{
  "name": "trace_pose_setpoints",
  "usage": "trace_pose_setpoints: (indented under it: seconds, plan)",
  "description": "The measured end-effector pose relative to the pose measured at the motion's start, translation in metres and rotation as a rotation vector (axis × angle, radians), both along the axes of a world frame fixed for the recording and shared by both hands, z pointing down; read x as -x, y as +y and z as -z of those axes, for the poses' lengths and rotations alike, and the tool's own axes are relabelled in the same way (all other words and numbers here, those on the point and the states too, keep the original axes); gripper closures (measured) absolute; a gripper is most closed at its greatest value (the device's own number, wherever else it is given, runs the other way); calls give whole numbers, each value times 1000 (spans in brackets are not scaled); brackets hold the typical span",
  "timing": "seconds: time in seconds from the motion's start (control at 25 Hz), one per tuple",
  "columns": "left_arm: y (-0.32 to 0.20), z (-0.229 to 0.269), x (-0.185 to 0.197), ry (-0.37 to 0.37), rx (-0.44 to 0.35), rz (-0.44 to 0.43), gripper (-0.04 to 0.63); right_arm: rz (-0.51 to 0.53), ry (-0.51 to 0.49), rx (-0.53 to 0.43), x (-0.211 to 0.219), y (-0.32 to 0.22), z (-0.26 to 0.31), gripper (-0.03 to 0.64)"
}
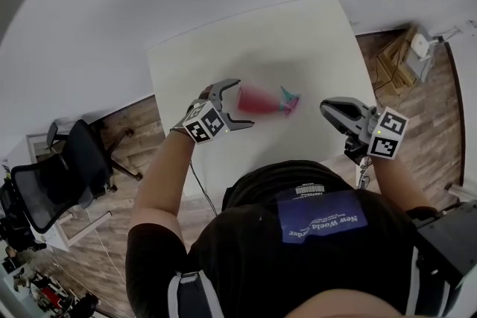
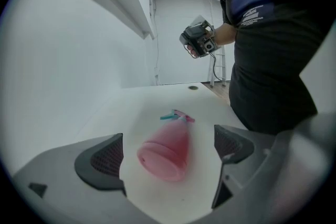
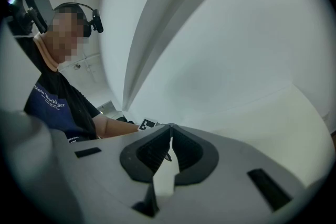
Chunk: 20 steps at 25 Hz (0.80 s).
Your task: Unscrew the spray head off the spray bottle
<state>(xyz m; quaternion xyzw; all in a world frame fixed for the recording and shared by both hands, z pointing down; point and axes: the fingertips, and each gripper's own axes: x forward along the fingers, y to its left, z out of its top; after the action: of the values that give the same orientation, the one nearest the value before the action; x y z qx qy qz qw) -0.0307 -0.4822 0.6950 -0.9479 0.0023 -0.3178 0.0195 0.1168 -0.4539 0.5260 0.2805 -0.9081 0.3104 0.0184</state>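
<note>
- Head view: white rectangular table (image 1: 298, 33). The translucent pink cone-shaped spray bottle (image 1: 261, 99) lies on its side about mid-surface, base toward the left edge. Its teal-and-pink spray head (image 1: 289, 97) is on the bottle and points toward the right edge.
- Left gripper (image 1: 240, 103), grey with a marker cube, sits at the bottle's base end, one finger on each side of the base.
- Right gripper (image 1: 328, 109) hangs near the right edge, beside the spray head end and apart from it.
- Left gripper view: jaws spread wide. Bottle (image 2: 165, 149) lies base-first between them with a clear gap to each pad, so no contact. Spray head (image 2: 176, 116) is at the far end. Right gripper (image 2: 197, 39) shows high in the background, held in front of the person's black shirt (image 2: 273, 50).
- Right gripper view: fingers (image 3: 152, 152) pressed together, nothing between them. Beyond them are the person's forearm (image 3: 113, 126) and the left gripper's marker cube (image 3: 147, 124). The bottle is not in this view.
</note>
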Motion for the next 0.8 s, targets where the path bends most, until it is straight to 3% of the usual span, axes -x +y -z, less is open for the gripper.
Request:
trace_pose_setpoints:
  seconds: [0.36,0.6,0.8]
  plan:
    - [-5,-45,-10,-131,-52,-161,63,-37,6,51,-12,5,-17,620]
    - [2,-57,-19,-153,-50,-238,63,-53,7,63,-16,6,-23,620]
    - [6,-67,-27,-157,-46,-251,63,-58,8,70,-15,4,-25,620]
